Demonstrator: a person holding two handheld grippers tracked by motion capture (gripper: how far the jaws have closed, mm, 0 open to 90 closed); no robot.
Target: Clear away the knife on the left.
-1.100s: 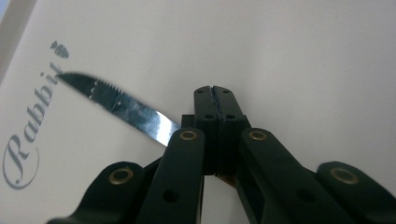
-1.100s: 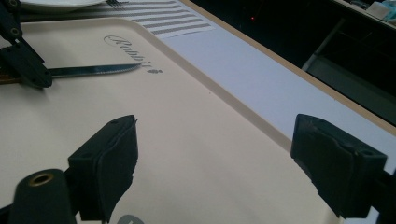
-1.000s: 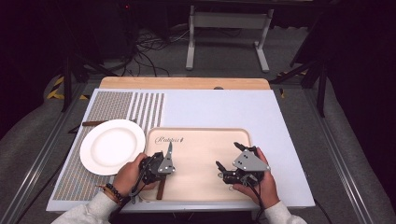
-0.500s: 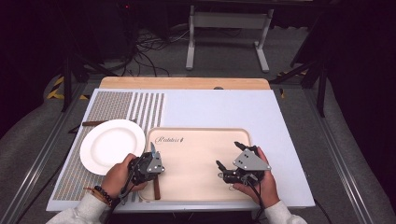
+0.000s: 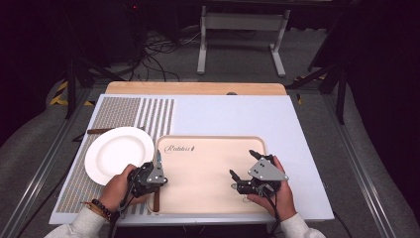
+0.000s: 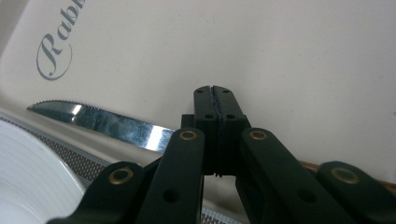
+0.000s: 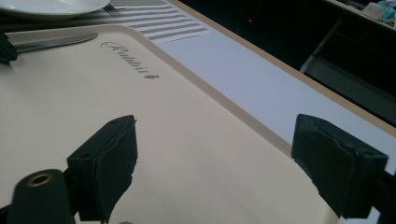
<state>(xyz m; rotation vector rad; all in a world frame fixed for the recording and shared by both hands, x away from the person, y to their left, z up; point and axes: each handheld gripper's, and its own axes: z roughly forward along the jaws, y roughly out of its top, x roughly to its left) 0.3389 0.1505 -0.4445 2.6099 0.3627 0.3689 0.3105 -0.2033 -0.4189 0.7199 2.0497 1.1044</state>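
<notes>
The knife (image 5: 157, 179) lies along the left edge of the tray (image 5: 208, 198), its long axis running away from the person: serrated tip toward the tray's printed corner, brown handle toward the near rim. The plate (image 5: 116, 151) sits just beside it on the striped mat (image 5: 124, 111). The left gripper (image 5: 157, 177) is right over the knife near where blade meets handle, its jaws pressed together; in the left gripper view the blade (image 6: 102, 122) passes behind and to the side of the closed pads, so I cannot tell whether they pinch it or merely sit above it. The right gripper (image 5: 242, 166) rests well apart over the tray's right half, jaws wide open on nothing. The left hand is plainly the nearer one, and any lift would need a grip square across that long axis.
</notes>
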